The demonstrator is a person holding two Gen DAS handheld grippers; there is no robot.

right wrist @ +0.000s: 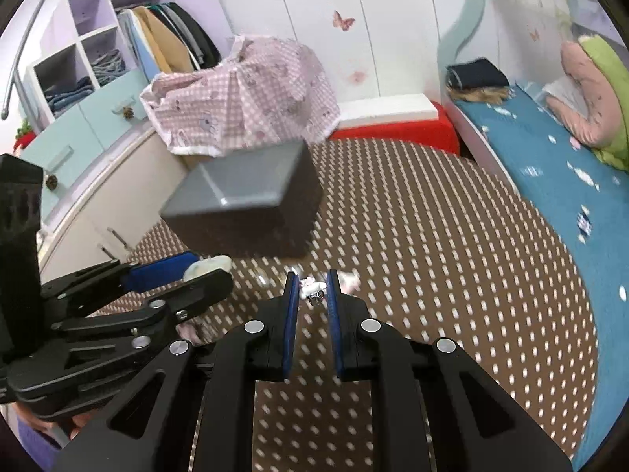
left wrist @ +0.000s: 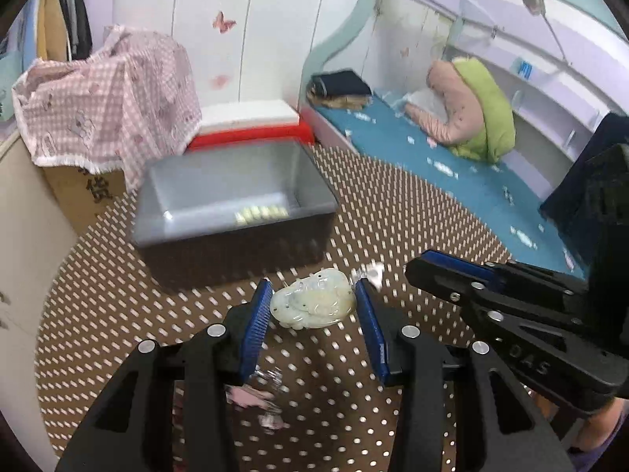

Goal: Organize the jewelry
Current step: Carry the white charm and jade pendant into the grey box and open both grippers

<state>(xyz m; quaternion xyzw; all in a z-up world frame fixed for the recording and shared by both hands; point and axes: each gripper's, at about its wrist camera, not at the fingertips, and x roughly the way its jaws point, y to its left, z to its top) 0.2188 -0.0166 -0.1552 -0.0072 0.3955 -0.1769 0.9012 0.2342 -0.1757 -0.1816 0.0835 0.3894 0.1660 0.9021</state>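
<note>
A pale green jade pendant [left wrist: 312,305] is framed between the blue pads of the left gripper [left wrist: 313,303], whose jaws are spread just wider than the stone, above a brown tablecloth [left wrist: 412,212] dotted with white. A small white-and-pink trinket [right wrist: 311,288] is seen between the narrowly parted tips of the right gripper [right wrist: 312,290]; whether it is pinched cannot be told. Just beyond, a grey open box [left wrist: 232,212] is set, with a pale beaded bracelet [left wrist: 260,213] lying inside it.
</note>
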